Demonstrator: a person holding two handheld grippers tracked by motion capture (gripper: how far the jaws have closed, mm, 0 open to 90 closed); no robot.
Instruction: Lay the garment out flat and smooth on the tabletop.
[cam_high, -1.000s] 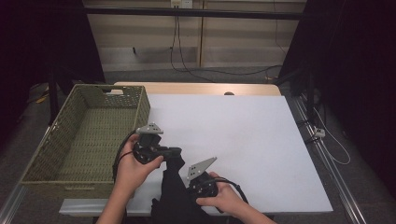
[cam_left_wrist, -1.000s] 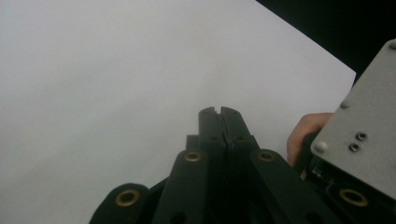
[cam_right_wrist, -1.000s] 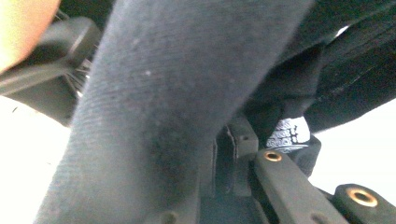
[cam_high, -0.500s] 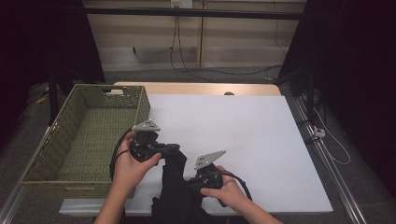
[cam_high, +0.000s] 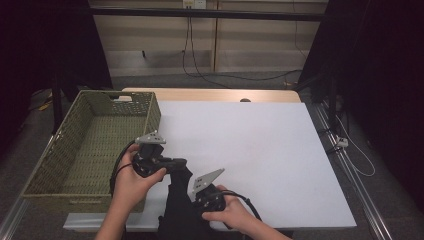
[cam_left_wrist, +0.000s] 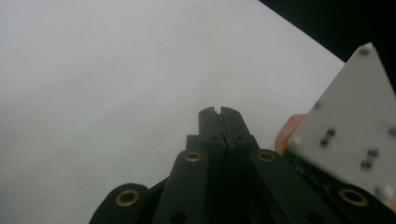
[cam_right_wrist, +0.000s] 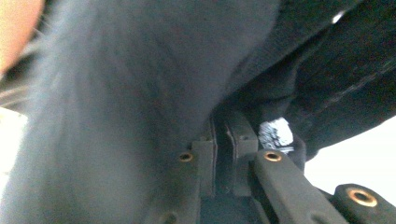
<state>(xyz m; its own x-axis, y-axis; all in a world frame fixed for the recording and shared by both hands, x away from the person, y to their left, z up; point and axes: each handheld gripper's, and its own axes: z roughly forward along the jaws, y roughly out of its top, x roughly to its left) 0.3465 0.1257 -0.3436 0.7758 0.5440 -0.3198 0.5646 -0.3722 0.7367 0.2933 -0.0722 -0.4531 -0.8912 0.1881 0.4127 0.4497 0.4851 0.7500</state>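
A black garment (cam_high: 177, 207) hangs over the white table's (cam_high: 260, 145) front edge, between the person's two hands. My left gripper (cam_high: 183, 162) sits just above the cloth's top edge. Its jaws are pressed together (cam_left_wrist: 219, 112) in the left gripper view, with no cloth seen between them and bare white table beyond. My right gripper (cam_high: 194, 199) points left into the garment. In the right gripper view it (cam_right_wrist: 219, 123) is shut, with dark fabric (cam_right_wrist: 140, 70) draped over and around the jaws. The right gripper's grey plate (cam_left_wrist: 345, 140) appears close beside the left jaws.
A green woven basket (cam_high: 65, 135) stands at the table's left, right beside the left hand. A wooden strip (cam_high: 210, 95) runs along the table's far edge. Cables lie on the floor at the right (cam_high: 350, 145).
The left gripper has drifted a little up and to the left. The right gripper rose slightly, then shifted back left into the cloth.
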